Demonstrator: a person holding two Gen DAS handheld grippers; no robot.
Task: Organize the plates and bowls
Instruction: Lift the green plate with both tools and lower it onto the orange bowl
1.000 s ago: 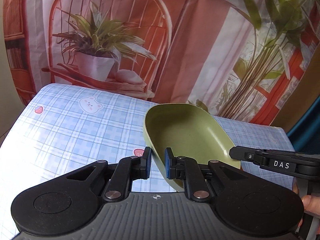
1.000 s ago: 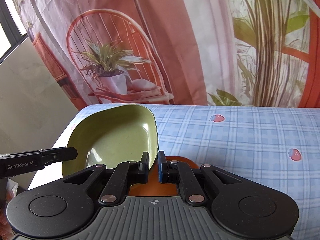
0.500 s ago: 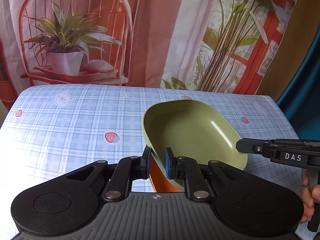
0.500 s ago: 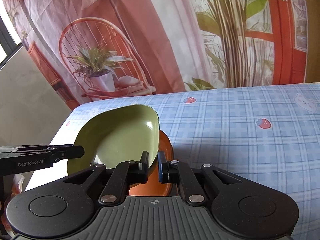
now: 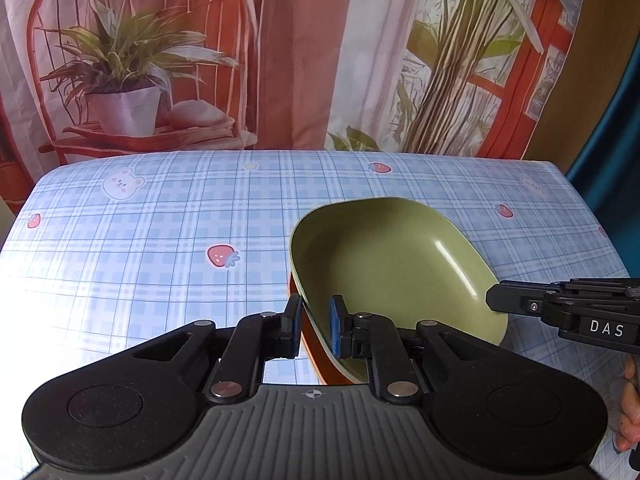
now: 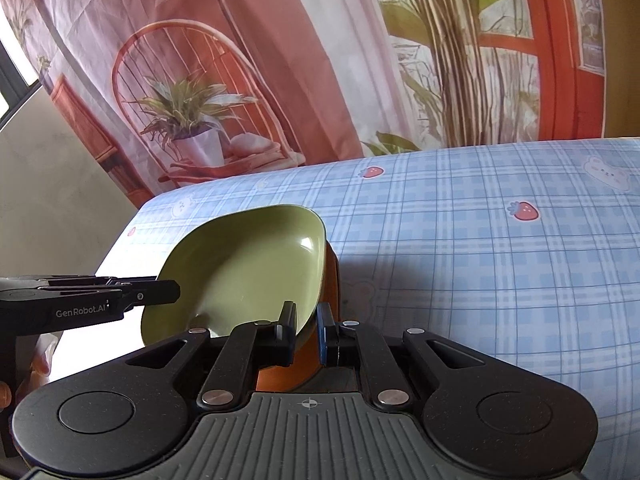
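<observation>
A green plate (image 5: 396,264) lies nested in an orange plate (image 5: 316,356), of which only a rim strip shows below it. My left gripper (image 5: 314,324) is shut on the near rim of the two plates. My right gripper (image 6: 307,330) is shut on the opposite rim, where the green plate (image 6: 248,264) sits in the orange plate (image 6: 331,276). Each gripper shows in the other's view: the right gripper (image 5: 494,300) at the plate's right edge, the left gripper (image 6: 172,294) at its left edge. The stack is tilted, low over the tablecloth.
The table wears a blue plaid cloth (image 5: 160,240) printed with strawberries and bears. A printed curtain (image 5: 280,60) with a chair and plants hangs behind its far edge. A person's fingers (image 5: 630,400) show at the right. A pale wall (image 6: 52,184) stands left of the table.
Both grippers have carried the plates across and down toward the cloth. The orange rim under the green plate has come into the left wrist view. Both grips have held.
</observation>
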